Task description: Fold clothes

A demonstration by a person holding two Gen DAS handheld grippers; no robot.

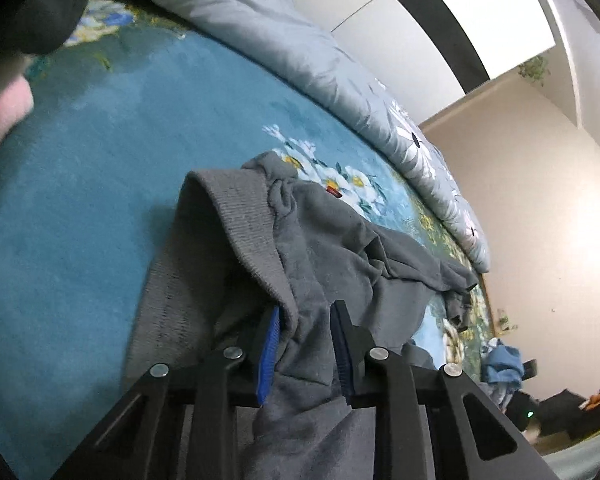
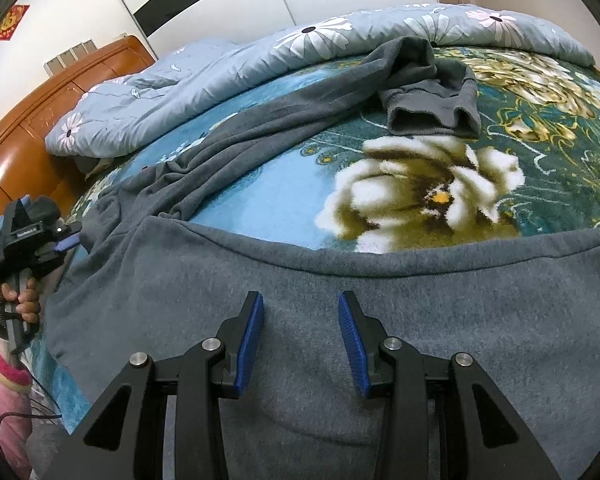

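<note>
Right wrist: right gripper (image 2: 300,312) low over sweatshirt (image 2: 300,272).

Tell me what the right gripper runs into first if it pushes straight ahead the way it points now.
Most likely the grey sweatshirt itself: the open right gripper sits low over its body, aimed at the fabric's far edge. Beyond that lies the floral blanket. How far above the cloth it hovers is unclear.

One grey sweatshirt (image 2: 300,320); one teal floral blanket (image 2: 540,128); one pale-blue daisy-print duvet (image 2: 204,76); two handheld grippers, left gripper (image 2: 66,246) and right gripper (image 2: 300,320); one wooden headboard (image 2: 40,128).
</note>
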